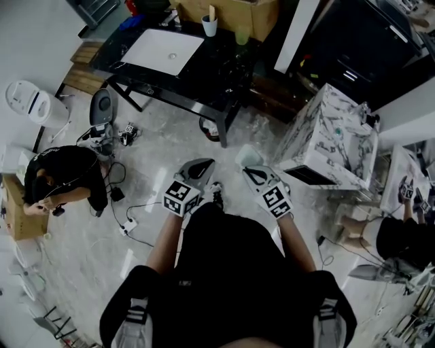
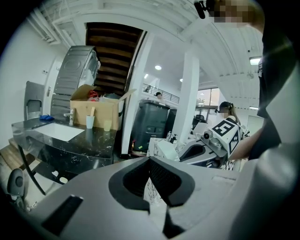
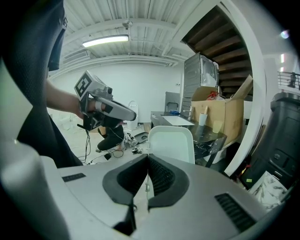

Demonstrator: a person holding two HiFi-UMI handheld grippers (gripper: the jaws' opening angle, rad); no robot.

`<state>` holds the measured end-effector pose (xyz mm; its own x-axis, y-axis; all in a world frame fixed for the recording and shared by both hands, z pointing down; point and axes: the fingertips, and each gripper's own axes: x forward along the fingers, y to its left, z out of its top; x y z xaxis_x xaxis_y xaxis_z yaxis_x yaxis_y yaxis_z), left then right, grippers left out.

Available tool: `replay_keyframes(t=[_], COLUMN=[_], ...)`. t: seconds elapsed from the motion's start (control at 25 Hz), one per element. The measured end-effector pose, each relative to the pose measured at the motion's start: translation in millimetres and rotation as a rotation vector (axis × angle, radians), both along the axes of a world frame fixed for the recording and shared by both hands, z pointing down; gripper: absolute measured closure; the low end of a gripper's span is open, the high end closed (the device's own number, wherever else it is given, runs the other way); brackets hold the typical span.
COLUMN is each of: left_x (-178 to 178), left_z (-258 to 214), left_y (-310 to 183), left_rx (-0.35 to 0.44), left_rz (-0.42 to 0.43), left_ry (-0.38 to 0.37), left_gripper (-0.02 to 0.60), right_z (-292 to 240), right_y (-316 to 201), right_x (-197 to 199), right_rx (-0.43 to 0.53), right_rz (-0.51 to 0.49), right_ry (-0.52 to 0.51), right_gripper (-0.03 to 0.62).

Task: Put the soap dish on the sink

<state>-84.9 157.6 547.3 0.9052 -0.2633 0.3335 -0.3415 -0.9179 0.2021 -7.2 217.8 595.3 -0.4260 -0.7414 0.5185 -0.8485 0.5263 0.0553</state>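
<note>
The white soap dish (image 3: 171,143) stands upright in my right gripper (image 3: 148,158), whose jaws are shut on its lower edge. From the head view the dish (image 1: 249,156) shows just beyond the right gripper (image 1: 260,178), held over the floor. My left gripper (image 1: 193,175) is beside it at the same height, shut and holding nothing; its jaws (image 2: 150,161) meet tip to tip. The white sink (image 1: 166,51) is set in a black marble counter (image 1: 224,71) well ahead and to the left. The sink (image 2: 55,131) also appears at the left of the left gripper view.
A white cup (image 1: 209,26) and a pale green cup (image 1: 242,35) stand on the counter by a cardboard box (image 1: 234,12). A marbled white box (image 1: 333,136) stands to the right. A crouching person (image 1: 61,178) and cables (image 1: 126,217) occupy the floor at left.
</note>
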Motion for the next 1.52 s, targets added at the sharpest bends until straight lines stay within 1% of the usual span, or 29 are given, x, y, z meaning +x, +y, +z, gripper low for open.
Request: replay_keyframes(t=[0.2, 0.48, 0.6, 0.72, 1.04, 1.16, 1.52], left_x=[10, 20, 19, 18, 13, 11, -2], left_z=[0, 2, 6, 5, 5, 7, 15], left_y=[-19, -36, -43, -53, -81, -90, -120], left_rx=[0.000, -0.012, -0.021, -0.014, -0.008, -0.011, -0.014], left_rz=[0.010, 0.023, 0.027, 0.030, 0.036, 0.043, 0.049], left_ry=[0.001, 0.003, -0.002, -0.003, -0.003, -0.007, -0.016], left_gripper=[0.583, 0.583, 0.583, 0.583, 0.583, 0.583, 0.583], right_z=[2, 5, 5, 7, 13, 13, 25], right_y=[-16, -32, -42, -51, -75, -87, -114], right_x=[9, 16, 16, 15, 12, 9, -5], right_rx=[-0.018, -0.014, -0.007, -0.011, -0.024, -0.008, -0.017], right_rz=[0.019, 0.014, 0.012, 0.018, 0.058, 0.045, 0.050], right_ry=[-0.002, 0.001, 0.003, -0.001, -0.008, 0.000, -0.008], right_gripper=[0.595, 0.595, 0.595, 0.595, 0.595, 0.595, 0.595])
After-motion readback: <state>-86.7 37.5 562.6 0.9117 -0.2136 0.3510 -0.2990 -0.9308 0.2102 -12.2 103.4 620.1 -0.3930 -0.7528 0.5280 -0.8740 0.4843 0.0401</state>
